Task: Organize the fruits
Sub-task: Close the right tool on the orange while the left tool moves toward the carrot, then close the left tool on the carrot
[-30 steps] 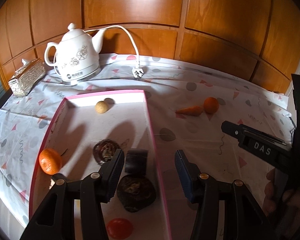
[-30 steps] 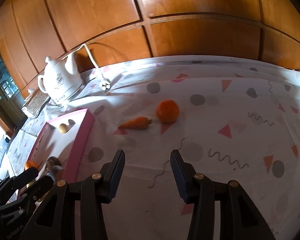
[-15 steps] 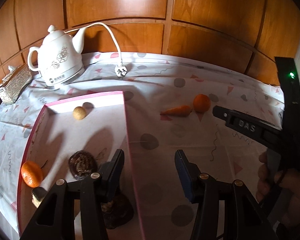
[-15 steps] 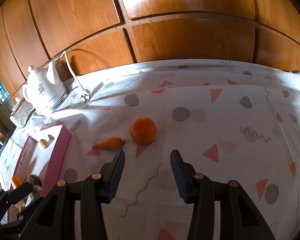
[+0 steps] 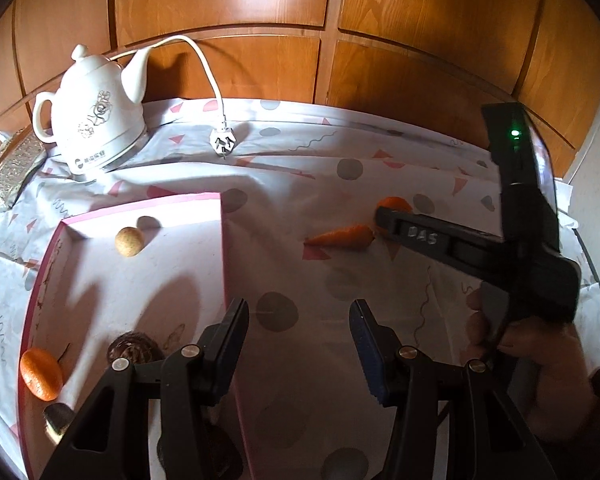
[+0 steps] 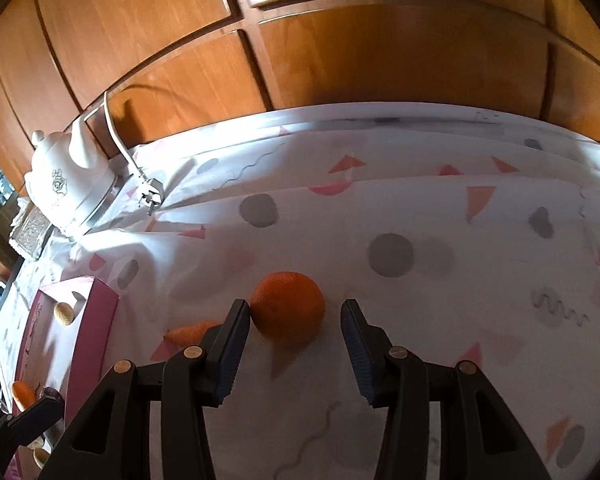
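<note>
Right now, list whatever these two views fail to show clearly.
- Left wrist view: the right gripper covers most of the orange by the carrot.
- Left wrist view: the left gripper and the picture's bottom edge hide the dark items at the near end of the pink tray.
- Right wrist view: a finger covers part of the carrot; whether it touches the orange is unclear.
- Right wrist view: the tray is cut off by the left edge.

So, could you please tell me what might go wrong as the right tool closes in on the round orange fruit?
1. The round orange fruit sits off-centre between the right tool's open fingers, near the left one, so closing may nudge it into a roll.
2. The small orange carrot lies just beside that left finger and could be bumped.
3. The wrinkled patterned tablecloth might snag a low fingertip.
</note>
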Demonstrator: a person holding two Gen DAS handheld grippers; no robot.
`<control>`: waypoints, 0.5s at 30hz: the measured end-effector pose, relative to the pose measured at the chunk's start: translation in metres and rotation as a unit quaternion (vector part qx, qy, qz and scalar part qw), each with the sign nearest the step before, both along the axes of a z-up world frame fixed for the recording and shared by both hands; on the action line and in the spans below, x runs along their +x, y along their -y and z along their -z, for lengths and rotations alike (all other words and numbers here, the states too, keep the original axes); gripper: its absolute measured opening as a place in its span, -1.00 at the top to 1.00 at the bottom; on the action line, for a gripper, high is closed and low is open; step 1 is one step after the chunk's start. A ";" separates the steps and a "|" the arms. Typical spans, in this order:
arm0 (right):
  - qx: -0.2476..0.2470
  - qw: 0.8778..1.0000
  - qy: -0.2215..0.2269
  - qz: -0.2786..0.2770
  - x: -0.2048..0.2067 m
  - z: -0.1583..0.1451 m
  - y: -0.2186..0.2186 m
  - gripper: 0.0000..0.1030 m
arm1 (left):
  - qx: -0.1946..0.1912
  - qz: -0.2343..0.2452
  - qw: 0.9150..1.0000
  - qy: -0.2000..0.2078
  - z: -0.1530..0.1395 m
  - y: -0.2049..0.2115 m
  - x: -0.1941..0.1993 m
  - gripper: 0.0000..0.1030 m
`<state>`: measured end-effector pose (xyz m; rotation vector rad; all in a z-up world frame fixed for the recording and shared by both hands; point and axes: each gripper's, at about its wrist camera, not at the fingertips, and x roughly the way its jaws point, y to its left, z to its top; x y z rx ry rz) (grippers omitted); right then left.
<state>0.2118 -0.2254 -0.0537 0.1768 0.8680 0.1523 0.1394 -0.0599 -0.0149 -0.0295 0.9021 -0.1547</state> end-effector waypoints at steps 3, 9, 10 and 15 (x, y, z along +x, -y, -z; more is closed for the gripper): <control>-0.006 1.000 0.006 -0.010 0.001 0.000 -0.005 0.25 | -0.003 0.000 1.000 -0.007 0.002 0.002 0.006 -0.03; -0.020 1.000 0.002 0.006 -0.009 -0.002 0.009 0.26 | -0.003 0.005 1.000 -0.018 0.004 0.010 0.017 -0.03; -0.016 1.000 -0.001 0.011 -0.012 -0.002 0.015 0.26 | -0.003 0.006 1.000 -0.020 0.005 0.012 0.019 -0.03; -0.003 0.999 -0.013 0.031 -0.026 -0.002 0.038 0.26 | -0.006 0.013 0.999 -0.032 0.007 0.024 0.034 -0.03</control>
